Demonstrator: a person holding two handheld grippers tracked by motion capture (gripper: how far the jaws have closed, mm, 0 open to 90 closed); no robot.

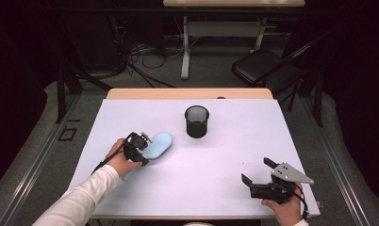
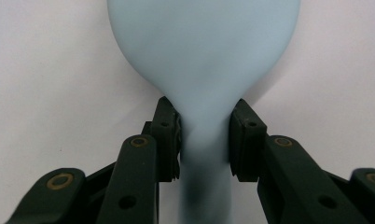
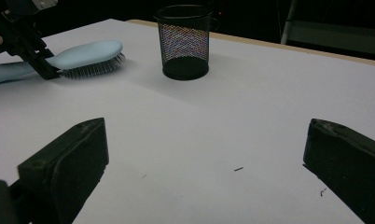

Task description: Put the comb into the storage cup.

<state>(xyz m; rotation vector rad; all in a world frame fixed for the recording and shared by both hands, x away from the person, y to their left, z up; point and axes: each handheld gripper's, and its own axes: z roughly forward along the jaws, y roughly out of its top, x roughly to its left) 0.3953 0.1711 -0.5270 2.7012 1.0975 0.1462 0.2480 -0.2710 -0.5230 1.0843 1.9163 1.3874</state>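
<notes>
White table [image 1: 234,155], mesh cup [image 1: 197,121] beyond hairbrush [image 1: 157,145]

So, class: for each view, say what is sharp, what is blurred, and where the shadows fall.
High view: evenly lit table, dark surroundings, soft shadow by the mesh cup. Left gripper view: hairbrush soft, its handle blurred at the bottom edge. Right gripper view: cup sharp, near fingers blurred.
</notes>
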